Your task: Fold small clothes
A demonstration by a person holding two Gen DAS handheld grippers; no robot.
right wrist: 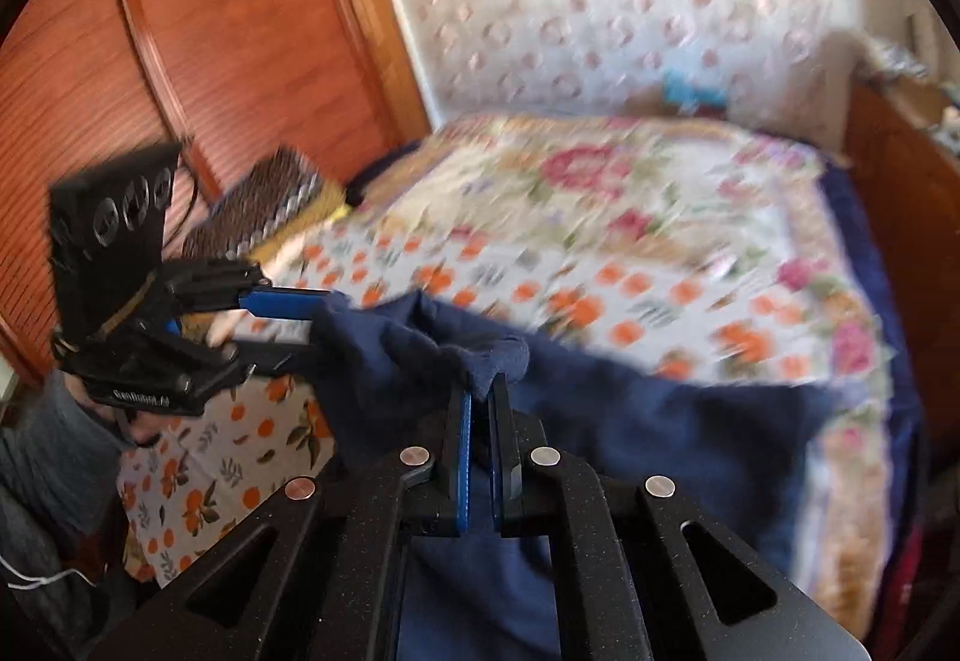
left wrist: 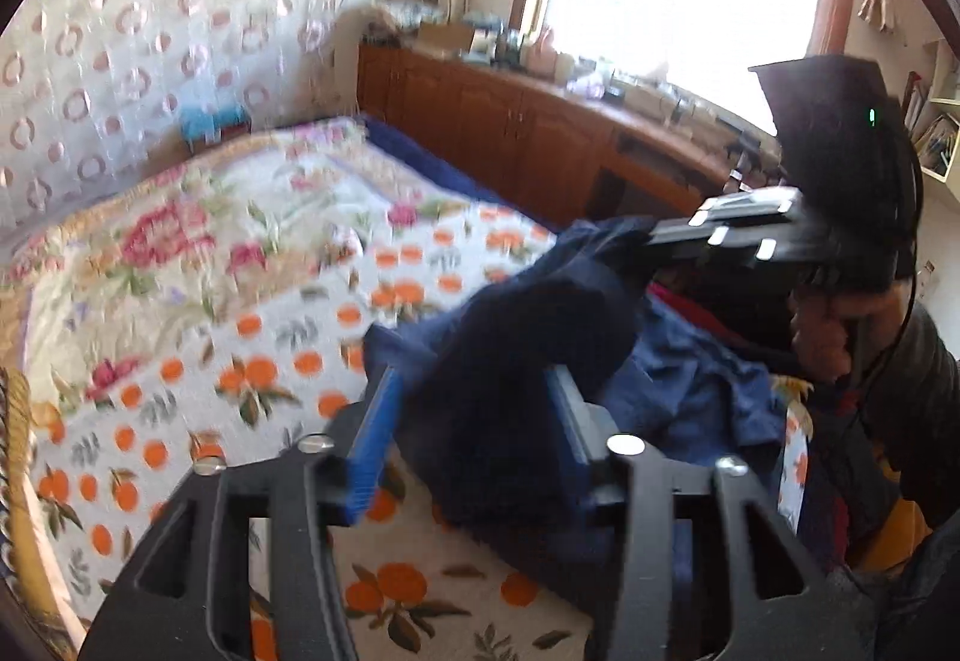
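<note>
A navy garment [left wrist: 510,313] hangs bunched over the bed's orange-print cover [left wrist: 270,349], stretched between both grippers. My left gripper [left wrist: 471,379] stands open, its blue pads [left wrist: 372,439] well apart, and a fold of the navy cloth lies loosely between them. In the right wrist view the left gripper [right wrist: 315,325] shows at the left, fingers spread at the cloth's edge. My right gripper [right wrist: 480,403] is shut on a raised pinch of the navy garment [right wrist: 660,433]. The left wrist view also shows the right gripper [left wrist: 651,235], closed on the cloth's far corner.
More dark and blue clothes [left wrist: 708,391] are heaped at the right of the bed. A wooden cabinet [left wrist: 492,121] loaded with small items runs under the window. A wooden wardrobe door [right wrist: 210,31] and a patterned cushion [right wrist: 264,205] stand left of the bed. A person's hand [left wrist: 822,331] holds the right gripper.
</note>
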